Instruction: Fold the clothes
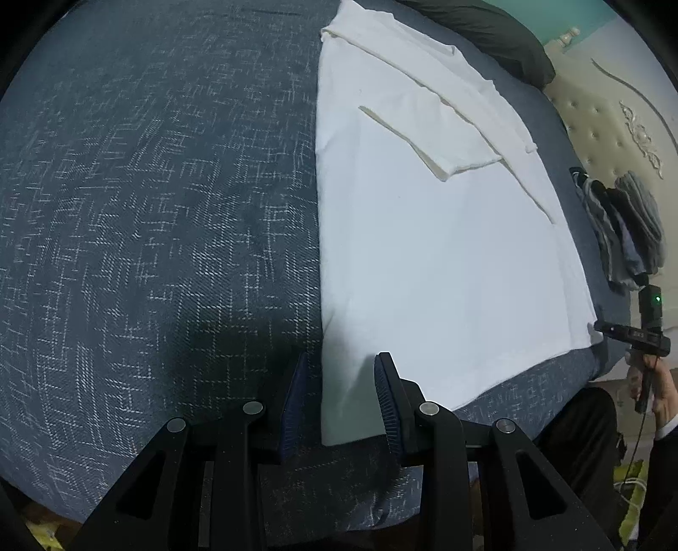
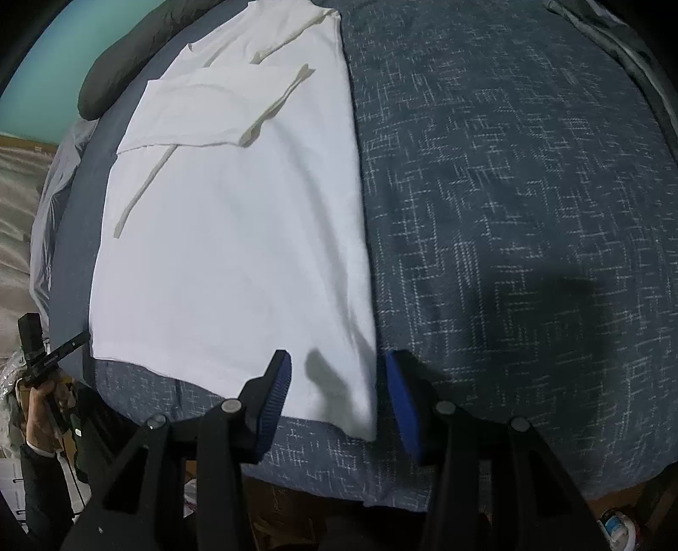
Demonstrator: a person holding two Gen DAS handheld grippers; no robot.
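A white T-shirt (image 1: 445, 254) lies flat on the blue woven bed cover (image 1: 148, 212), with both sleeves folded in over its chest. In the left wrist view my left gripper (image 1: 341, 364) stands open, low over the shirt's near left corner. The shirt's side edge runs between its blue pads, which do not press on it. In the right wrist view the same T-shirt (image 2: 233, 237) fills the left half. My right gripper (image 2: 337, 364) is open astride the near right corner of the hem, casting a shadow on the cloth.
A dark pillow (image 1: 500, 38) lies beyond the shirt's collar. A pile of folded grey clothes (image 1: 627, 229) sits by the tufted headboard (image 1: 606, 123). A person's hand (image 1: 661, 394) holds the other gripper's handle. The bed cover (image 2: 529, 190) spreads wide beside the shirt.
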